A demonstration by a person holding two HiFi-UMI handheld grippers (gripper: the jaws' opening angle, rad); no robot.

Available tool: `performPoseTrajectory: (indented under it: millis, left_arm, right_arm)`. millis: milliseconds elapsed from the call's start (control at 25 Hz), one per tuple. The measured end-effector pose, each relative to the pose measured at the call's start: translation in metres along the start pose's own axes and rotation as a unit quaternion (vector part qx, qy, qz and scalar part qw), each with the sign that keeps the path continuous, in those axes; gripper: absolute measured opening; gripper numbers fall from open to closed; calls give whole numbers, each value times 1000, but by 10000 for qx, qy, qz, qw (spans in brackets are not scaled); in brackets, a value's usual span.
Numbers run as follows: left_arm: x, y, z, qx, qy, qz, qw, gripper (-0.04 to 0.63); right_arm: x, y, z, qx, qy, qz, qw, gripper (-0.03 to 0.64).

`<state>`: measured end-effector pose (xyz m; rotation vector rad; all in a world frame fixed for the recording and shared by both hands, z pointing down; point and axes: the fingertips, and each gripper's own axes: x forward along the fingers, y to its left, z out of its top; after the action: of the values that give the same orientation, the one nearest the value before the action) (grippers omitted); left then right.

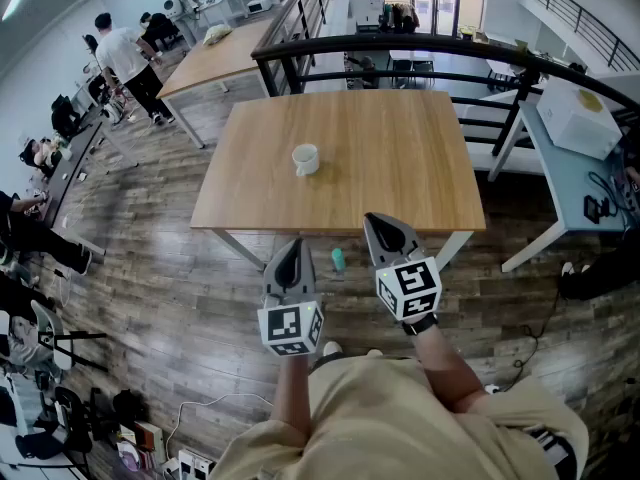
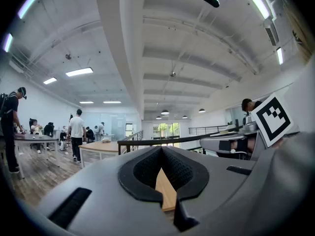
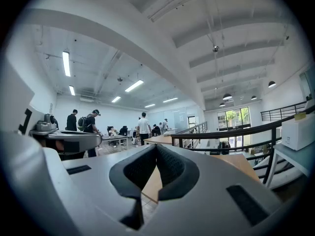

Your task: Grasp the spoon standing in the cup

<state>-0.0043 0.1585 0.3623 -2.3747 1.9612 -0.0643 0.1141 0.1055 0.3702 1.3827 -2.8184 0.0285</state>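
Observation:
A white cup (image 1: 305, 158) stands left of the middle of a wooden table (image 1: 400, 168) in the head view. It is too small to make out a spoon in it. Both grippers hover short of the table's near edge, well apart from the cup. My left gripper (image 1: 293, 248) is shut, its black pads meeting at the tip (image 2: 161, 149) with nothing between them. My right gripper (image 1: 384, 226) is shut and empty too, tips together (image 3: 156, 146). Both gripper views look over the table towards the room; neither shows the cup.
A black railing (image 1: 400, 53) runs behind the table. A light table with a white box (image 1: 578, 116) stands to the right. A small teal object (image 1: 338, 259) lies on the wooden floor near the table's front edge. People stand and sit at desks on the far left (image 1: 125, 58).

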Motion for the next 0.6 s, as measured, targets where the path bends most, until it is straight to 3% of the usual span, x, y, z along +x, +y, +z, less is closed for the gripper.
performPoseTrajectory:
  millis: [600]
  left_arm:
    - [-3, -2, -11, 23, 103, -66, 9999, 5]
  right_arm:
    - [4, 10, -15, 264, 5, 110, 9996, 14]
